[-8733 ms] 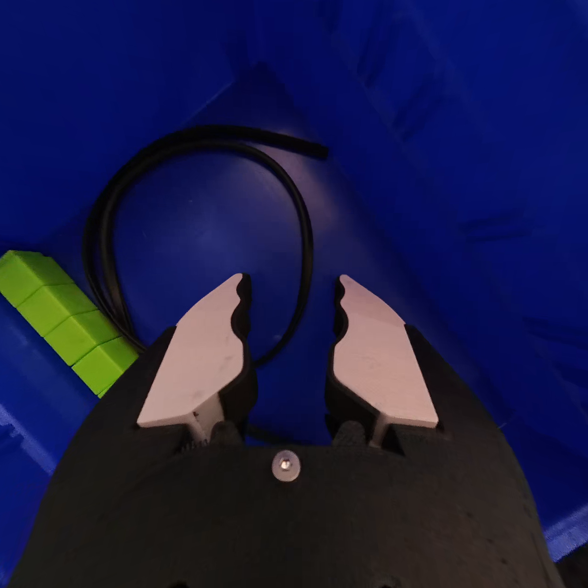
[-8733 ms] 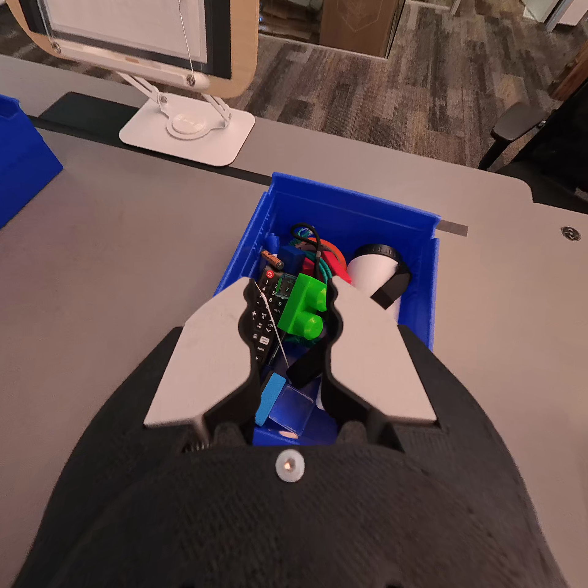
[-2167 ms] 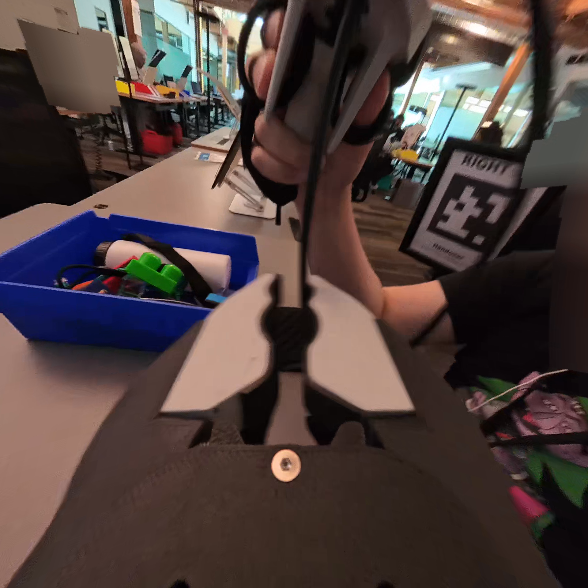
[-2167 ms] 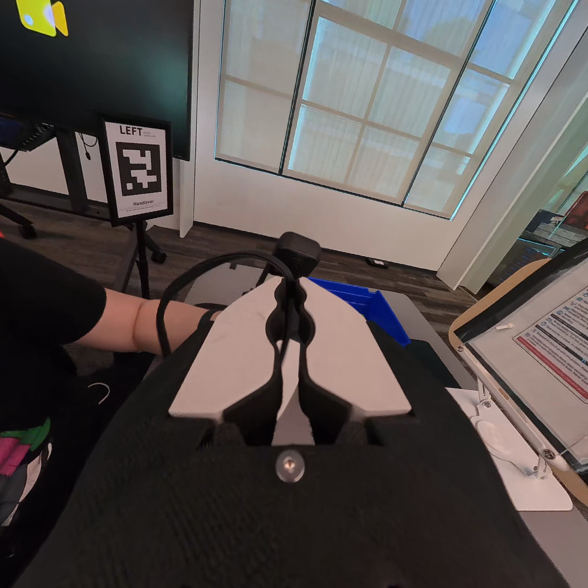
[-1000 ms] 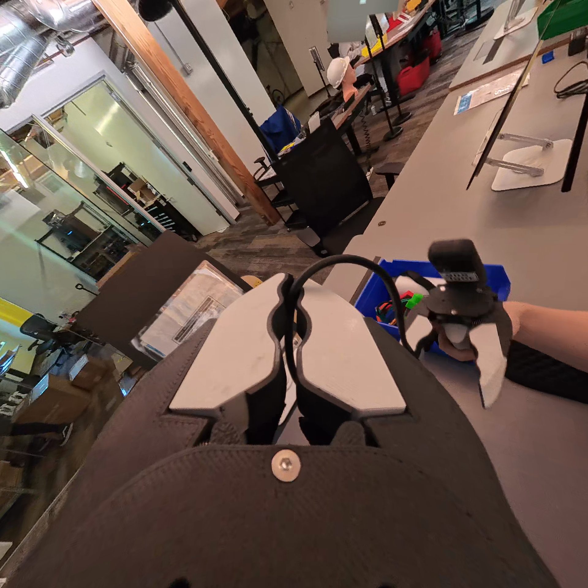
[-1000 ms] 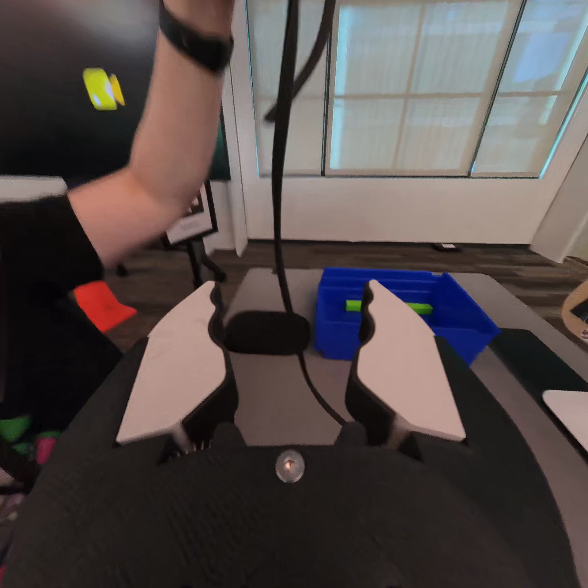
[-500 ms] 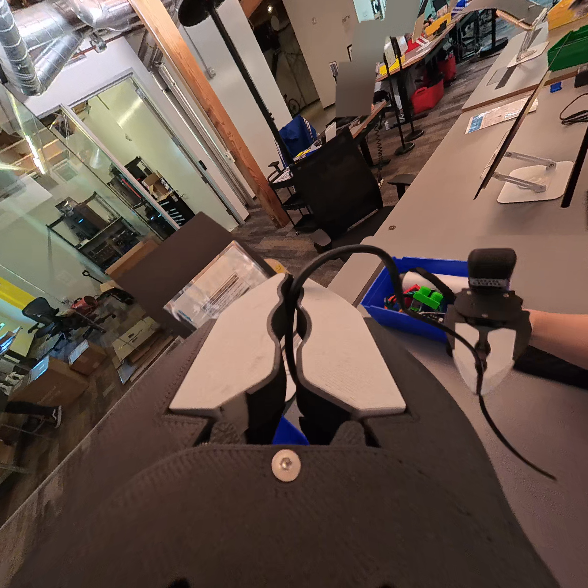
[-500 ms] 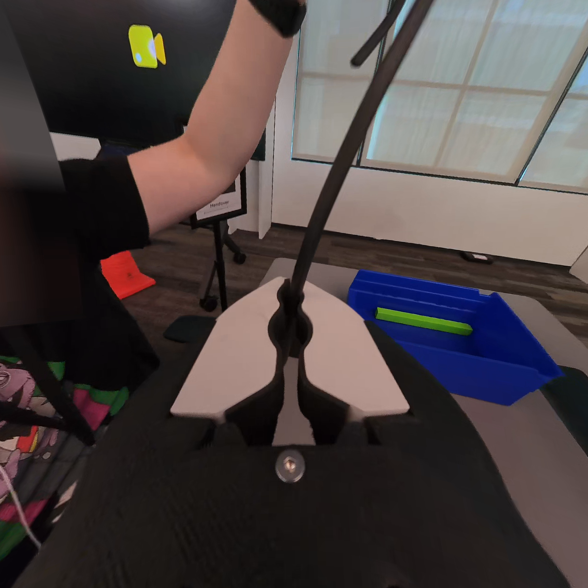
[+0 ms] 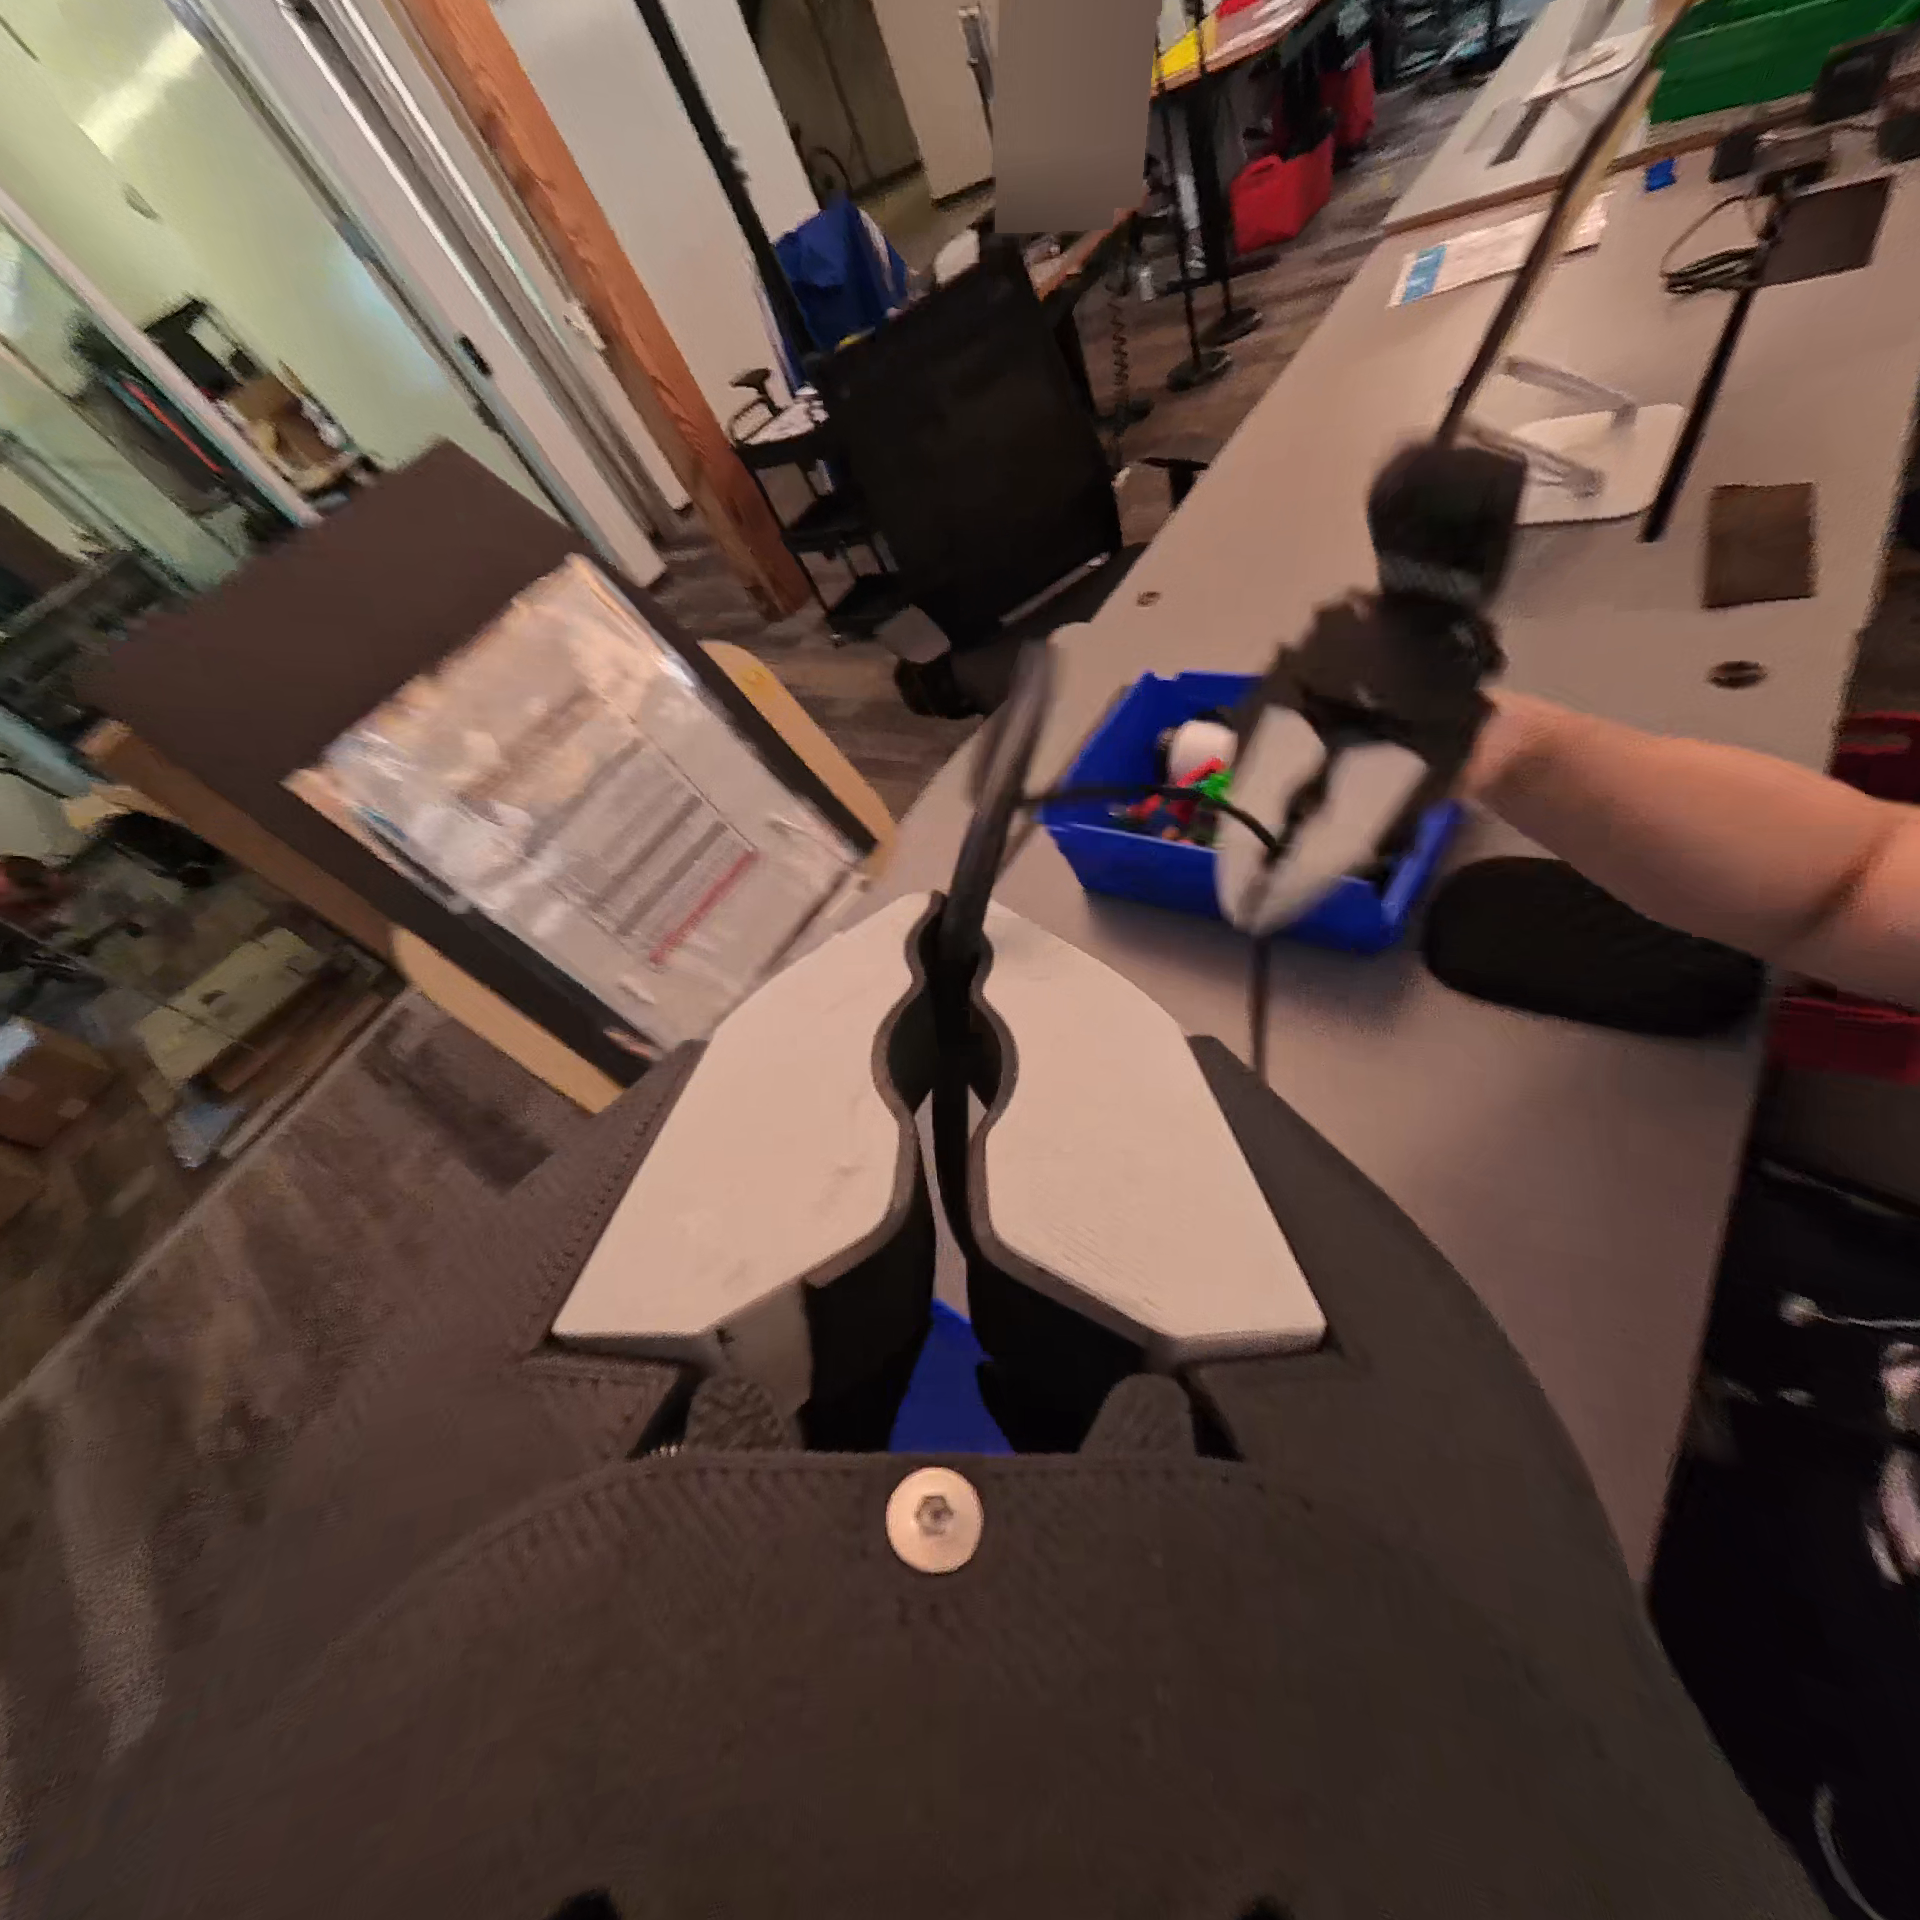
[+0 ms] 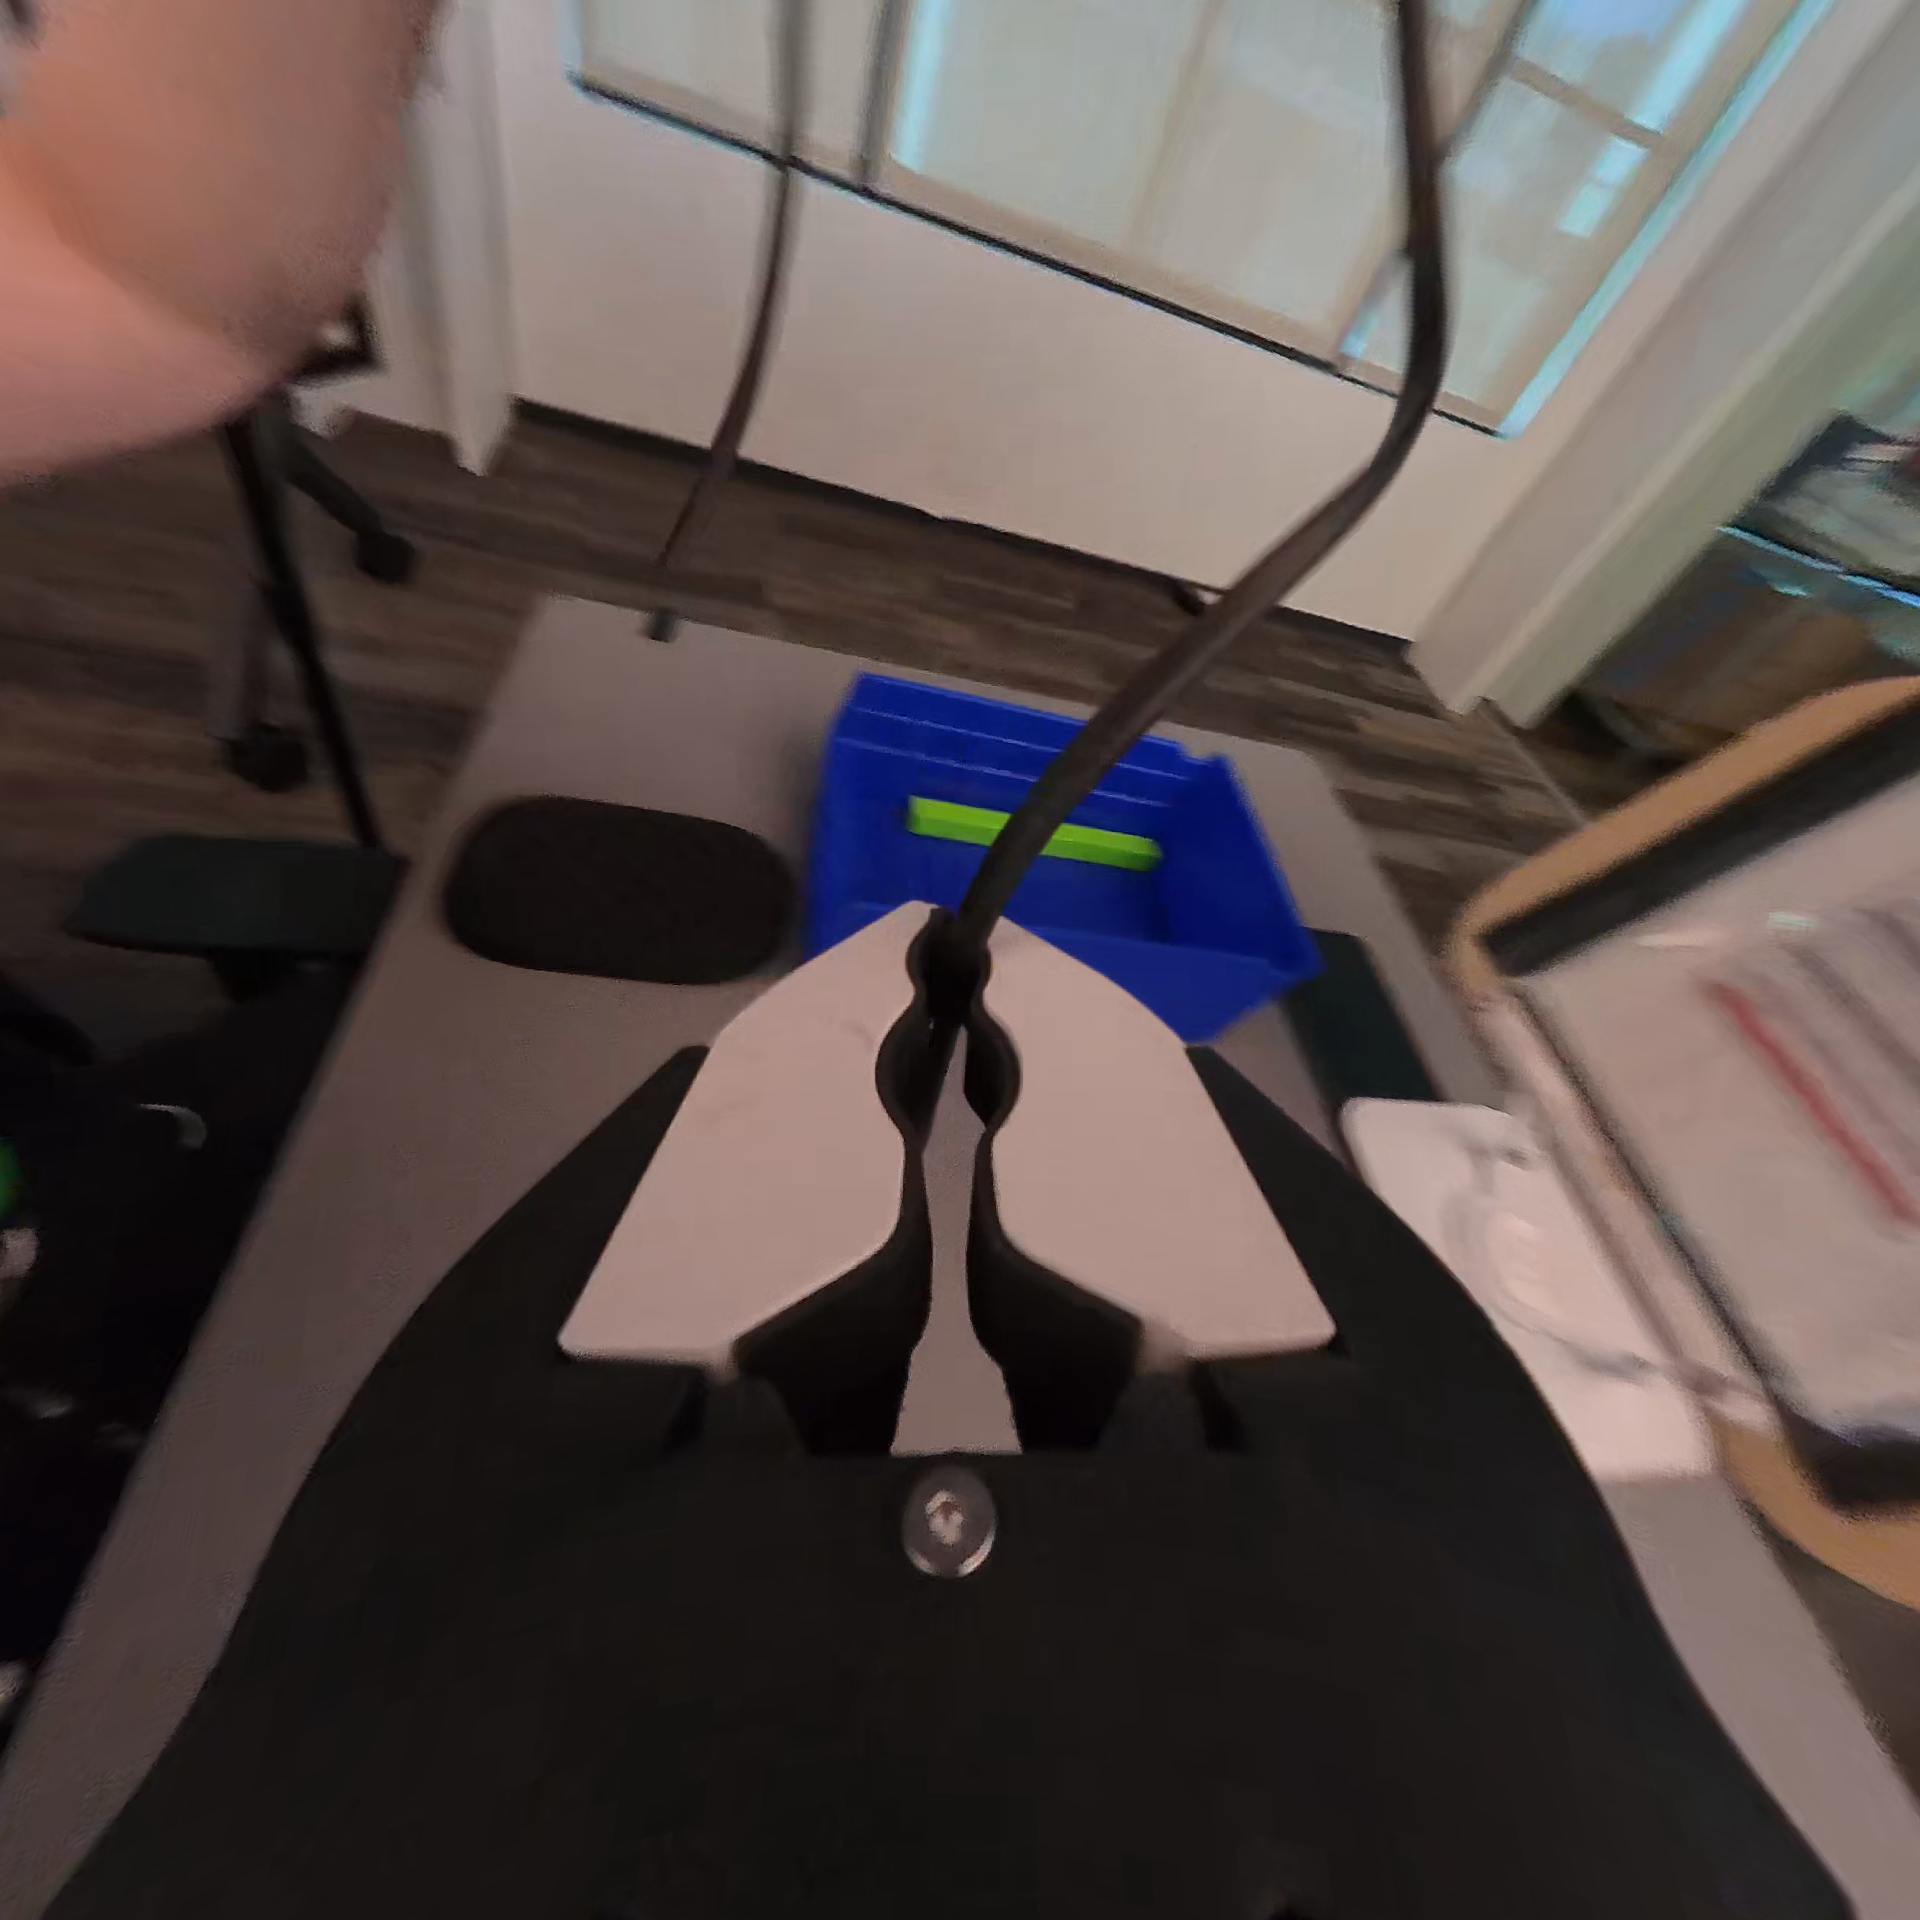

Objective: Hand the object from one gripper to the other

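A black cable (image 9: 997,790) runs between both grippers above the grey table (image 9: 1455,1195). My left gripper (image 9: 951,935) is shut on one part of it, which rises from the fingertips and is blurred. My right gripper (image 10: 948,935) is shut on another part of the cable (image 10: 1195,644), which climbs up and to the right and out of the top of the view. The right gripper also shows in the left wrist view (image 9: 1283,852), held by a person's arm (image 9: 1683,831), with a thin length of cable hanging below it.
A blue bin (image 9: 1132,883) of mixed small objects stands on the table behind the right gripper. Another blue bin (image 10: 1226,904) holds a green bar (image 10: 1101,847). A black pad (image 10: 613,888) lies left of it. A framed board on a white stand (image 10: 1455,1174) is at the right. My hands' fingertips stand some 20 centimeters from each other.
Both grippers stay shut on the cable. The right wrist view has tipped down toward the bin with the green bar. In the left wrist view the cable now rises straighter from the fingertips.
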### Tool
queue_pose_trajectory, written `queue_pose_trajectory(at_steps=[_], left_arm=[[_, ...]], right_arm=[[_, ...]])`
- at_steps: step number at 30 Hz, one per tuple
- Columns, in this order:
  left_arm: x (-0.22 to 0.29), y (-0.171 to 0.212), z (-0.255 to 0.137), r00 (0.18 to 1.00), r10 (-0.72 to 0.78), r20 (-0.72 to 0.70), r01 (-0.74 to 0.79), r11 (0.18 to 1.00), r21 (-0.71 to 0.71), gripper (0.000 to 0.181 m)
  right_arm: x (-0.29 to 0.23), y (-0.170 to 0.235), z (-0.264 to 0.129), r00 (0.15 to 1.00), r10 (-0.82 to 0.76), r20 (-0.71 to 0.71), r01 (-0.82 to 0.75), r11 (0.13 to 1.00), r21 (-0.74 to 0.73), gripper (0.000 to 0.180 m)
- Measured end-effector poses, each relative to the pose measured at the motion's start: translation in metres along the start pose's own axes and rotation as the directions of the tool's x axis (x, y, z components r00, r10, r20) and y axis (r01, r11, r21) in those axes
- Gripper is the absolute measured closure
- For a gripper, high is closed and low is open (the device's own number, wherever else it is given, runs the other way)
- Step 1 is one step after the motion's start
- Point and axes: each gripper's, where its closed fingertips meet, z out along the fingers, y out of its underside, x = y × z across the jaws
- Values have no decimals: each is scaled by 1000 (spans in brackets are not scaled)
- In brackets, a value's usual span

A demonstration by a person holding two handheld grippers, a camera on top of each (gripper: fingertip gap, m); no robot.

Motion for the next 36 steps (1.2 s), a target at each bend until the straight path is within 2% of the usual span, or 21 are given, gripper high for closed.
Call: queue_pose_trajectory(at_steps=[5,10,11,13,14,15,18,22,24,26,28,31,33,34,35,36], left_arm=[[75,84,40,985,-67,-159,83,992,95,181],[141,126,88,905,-190,-380,267,950,162,181],[150,131,97,885,-201,-419,288,945,153,174],[162,143,117,871,-200,-449,280,952,121,130],[165,146,123,872,-188,-452,266,957,114,117],[165,148,128,877,-177,-447,252,961,114,108],[150,146,128,894,-164,-416,234,964,124,99],[100,114,115,954,-130,-269,187,962,198,106],[74,88,109,977,-101,-190,143,965,221,108],[60,57,107,978,-106,-177,147,961,235,109],[50,26,112,974,-137,-180,180,952,247,109],[32,4,140,984,-157,-83,171,965,200,108],[44,0,165,963,-212,-164,236,961,144,104],[53,0,175,947,-230,-224,261,958,116,107],[61,0,181,939,-214,-268,247,964,97,137],[62,0,185,945,-184,-271,216,972,91,175]], right_arm=[[67,-61,-38,979,-73,-188,50,991,-121,179],[93,-115,-61,956,-164,-245,84,948,-308,179],[95,-123,-65,949,-192,-252,95,931,-352,179],[97,-137,-73,938,-234,-257,105,895,-434,180],[96,-144,-76,934,-247,-257,106,881,-461,179],[95,-152,-78,929,-261,-262,108,869,-483,179],[93,-175,-86,903,-325,-282,125,825,-551,179],[86,-195,-91,871,-396,-290,150,778,-610,178],[82,-202,-92,859,-425,-287,169,764,-623,178],[80,-206,-92,854,-428,-297,166,764,-624,178],[79,-210,-93,848,-432,-307,163,764,-625,178],[77,-213,-94,845,-433,-316,157,764,-626,178],[75,-214,-95,843,-432,-320,158,768,-621,178],[74,-213,-97,843,-433,-320,158,767,-621,178],[73,-211,-99,844,-431,-320,155,767,-623,178],[72,-207,-103,844,-430,-321,150,764,-628,178]])
